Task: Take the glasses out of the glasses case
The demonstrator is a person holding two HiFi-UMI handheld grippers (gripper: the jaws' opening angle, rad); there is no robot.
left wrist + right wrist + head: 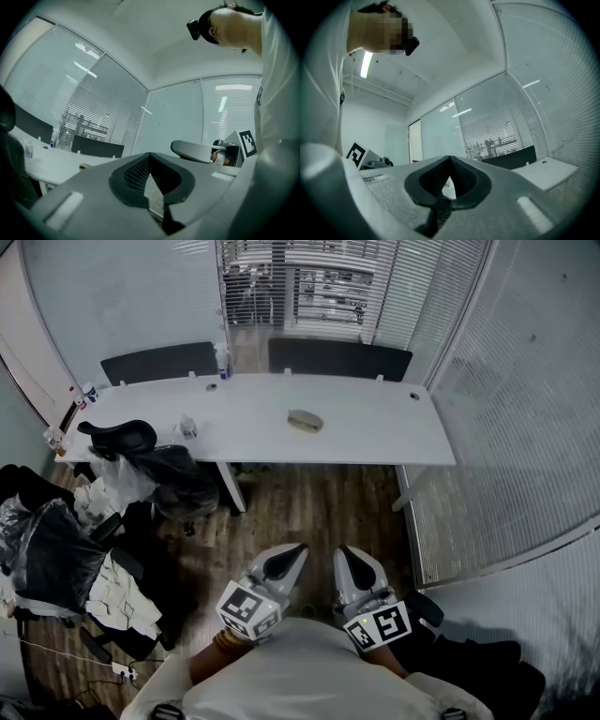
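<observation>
1. From the head view, a person stands well apart from a long white desk (375, 432), holding 2 grippers close to the body.
2. The left gripper (298, 549) and the right gripper (345, 551) are both clenched, with nothing between their jaws.
3. The glasses case (305, 420) lies near the desk's middle; it is too small to tell whether it is closed.
4. The step in hand is likely the approach. It would help to spread both sets of jaws before reaching, so that 1 steadies the case while the other lifts its lid.
</observation>
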